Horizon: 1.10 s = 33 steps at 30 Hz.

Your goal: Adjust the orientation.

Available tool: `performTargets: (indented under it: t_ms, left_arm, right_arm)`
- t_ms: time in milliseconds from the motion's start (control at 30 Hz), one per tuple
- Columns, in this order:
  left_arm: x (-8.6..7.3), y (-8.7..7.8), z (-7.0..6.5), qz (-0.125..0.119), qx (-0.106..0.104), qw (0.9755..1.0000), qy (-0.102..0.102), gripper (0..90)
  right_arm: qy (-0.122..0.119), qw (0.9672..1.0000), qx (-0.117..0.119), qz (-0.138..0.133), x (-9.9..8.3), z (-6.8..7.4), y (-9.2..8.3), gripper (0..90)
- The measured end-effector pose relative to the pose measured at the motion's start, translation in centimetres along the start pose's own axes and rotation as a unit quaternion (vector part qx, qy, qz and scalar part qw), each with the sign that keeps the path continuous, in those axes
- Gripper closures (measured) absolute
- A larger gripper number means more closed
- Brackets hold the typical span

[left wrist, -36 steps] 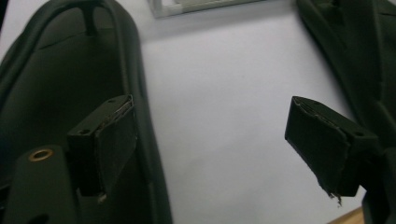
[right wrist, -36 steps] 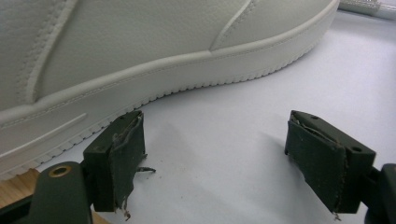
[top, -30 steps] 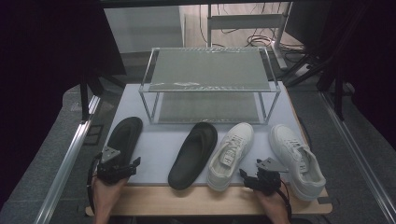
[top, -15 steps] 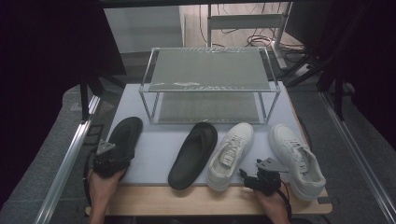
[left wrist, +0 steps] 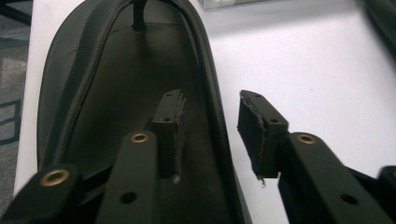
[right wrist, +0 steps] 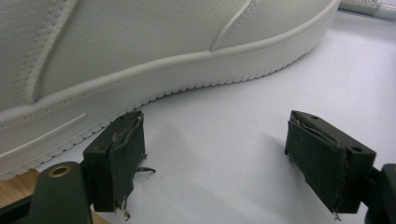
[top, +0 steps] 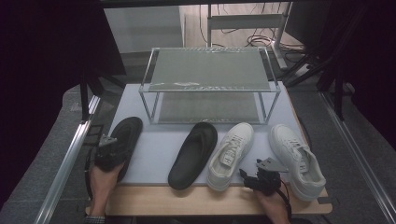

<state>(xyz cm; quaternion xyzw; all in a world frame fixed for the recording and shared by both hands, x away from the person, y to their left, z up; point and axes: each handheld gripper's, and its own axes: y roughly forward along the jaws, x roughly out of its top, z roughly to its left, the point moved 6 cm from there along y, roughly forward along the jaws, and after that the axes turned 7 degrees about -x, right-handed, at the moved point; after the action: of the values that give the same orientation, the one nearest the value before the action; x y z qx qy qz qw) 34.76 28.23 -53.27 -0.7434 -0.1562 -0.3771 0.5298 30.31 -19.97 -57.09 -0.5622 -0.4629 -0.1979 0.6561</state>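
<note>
black flip-flop (top: pixel 122 140) | flat, sole down | mat's left edge

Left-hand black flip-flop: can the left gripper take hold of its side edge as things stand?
Probably yes. The left gripper already straddles the black flip-flop's edge, one jaw over the footbed, one outside; its jaws have just been closing, nothing between blocks them.

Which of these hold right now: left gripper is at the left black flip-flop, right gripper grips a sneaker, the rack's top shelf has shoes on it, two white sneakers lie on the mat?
1. The left gripper straddles the left flip-flop's edge. True; its jaws have just been closing.
2. The right gripper grips a sneaker. False: open, nothing between its jaws.
3. The rack holds shoes on top. False: top shelf bare.
4. Two white sneakers lie on the mat. True.
</note>
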Motion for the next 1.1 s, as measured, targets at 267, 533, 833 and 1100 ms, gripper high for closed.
performTargets:
  t_ms: [267, 533, 833, 1100]
  left_arm:
    - [0.4, 0.6, 0.1, 0.014, 0.0, 0.9999, 0.0, 72.5]
    - [0.5, 1.0, -0.1, 0.028, -0.002, 0.9996, 0.003, 79.5]
    - [0.3, 0.5, 0.1, 0.018, 0.009, 0.9998, 0.003, 83.5]
    - [0.1, -0.3, 0.0, 0.018, 0.009, 0.9997, 0.011, 83.6]
  right_arm:
    - [0.0, 1.0, 0.0, 0.0, 0.0, 0.0, 0.0, 20.0]
    - [0.0, 1.0, 0.0, 0.0, 0.0, 0.0, 0.0, 20.0]
    - [0.0, 1.0, 0.0, 0.0, 0.0, 0.0, 0.0, 19.9]
    - [0.0, 1.0, 0.0, 0.0, 0.0, 0.0, 0.0, 19.9]
